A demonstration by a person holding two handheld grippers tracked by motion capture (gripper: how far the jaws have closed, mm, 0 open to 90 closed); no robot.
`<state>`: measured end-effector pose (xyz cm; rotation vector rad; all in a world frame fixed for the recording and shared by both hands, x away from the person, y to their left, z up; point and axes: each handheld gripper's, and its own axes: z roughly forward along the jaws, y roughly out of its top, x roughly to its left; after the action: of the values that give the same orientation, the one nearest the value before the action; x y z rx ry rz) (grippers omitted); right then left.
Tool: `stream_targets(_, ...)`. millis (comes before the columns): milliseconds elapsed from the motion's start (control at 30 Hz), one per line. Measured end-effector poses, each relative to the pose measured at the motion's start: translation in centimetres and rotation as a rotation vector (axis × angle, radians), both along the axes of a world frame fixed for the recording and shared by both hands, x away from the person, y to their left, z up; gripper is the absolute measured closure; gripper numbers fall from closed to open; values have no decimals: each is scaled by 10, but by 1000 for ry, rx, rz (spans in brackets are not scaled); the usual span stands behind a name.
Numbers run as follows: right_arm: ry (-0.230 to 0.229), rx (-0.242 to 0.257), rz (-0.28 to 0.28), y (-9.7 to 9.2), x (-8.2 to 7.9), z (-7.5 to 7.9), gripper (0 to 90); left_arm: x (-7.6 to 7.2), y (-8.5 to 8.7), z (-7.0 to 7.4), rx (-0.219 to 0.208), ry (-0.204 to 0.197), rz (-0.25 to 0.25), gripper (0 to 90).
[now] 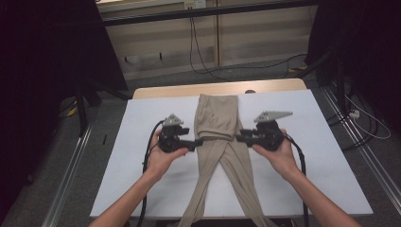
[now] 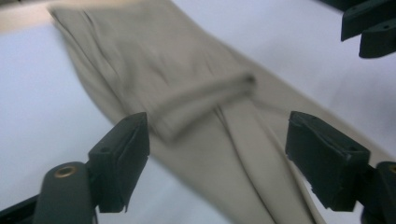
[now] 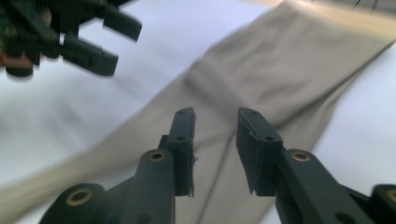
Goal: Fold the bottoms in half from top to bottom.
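A: Left gripper (image 1: pixel 197 142) sits at the left edge of the beige trousers (image 1: pixel 218 124), jaws spread wide in its own view (image 2: pixel 217 158), cloth under the gap, pads not pressing on it.

B: Right gripper (image 1: pixel 240 137)?

A: At the right edge of the same trousers, level with the left one. Jaws part-way apart in its own view (image 3: pixel 215 149), nothing pinched, fabric lying below them.

B: Where's the garment?

A: Middle of the white table (image 1: pixel 142 142). Far half is folded back over itself, fold edge (image 2: pixel 205 100) runs across just between the two grippers. Two legs trail toward the near edge and hang over it.

B: Hands?

A: Left hand (image 1: pixel 163 158) and right hand (image 1: pixel 279 153) each wrap a gripper body, both pointing inward at the cloth.
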<state>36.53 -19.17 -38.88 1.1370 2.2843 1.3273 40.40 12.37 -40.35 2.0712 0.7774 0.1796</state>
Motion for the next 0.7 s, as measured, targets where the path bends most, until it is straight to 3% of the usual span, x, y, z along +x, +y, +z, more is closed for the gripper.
stream_targets(67, 35, -19, 38, 2, -23, -7, 736, -22, 5, -6, 7, 37, -29, 254)
stream_targets(200, 95, -68, 105, 9, -68, -24, 770, -62, 11, -20, 23, 70, -94, 317)
stream_targets(300, 148, -110, 131, 21, -96, -36, 769, -85, 13, -31, 71, 93, -129, 365)
stream_targets(433, 135, -173, 118, 27, -122, -42, 726, -102, 13, -38, 87, 130, -164, 407)
stream_targets(533, 154, -200, 90, 22, -133, -50, 702, -105, 6, -37, 97, 120, -194, 438)
stream_targets(600, 173, -203, 104, 20, -137, -54, 701, -106, 0, -39, 104, 124, -215, 461)
stream_targets(633, 166, -208, 102, 20, -138, -54, 713, -106, -4, -40, 114, 118, -220, 469)
stream_targets(700, 166, -209, 115, 22, -138, -54, 841, -106, -7, -42, 135, 110, -232, 481)
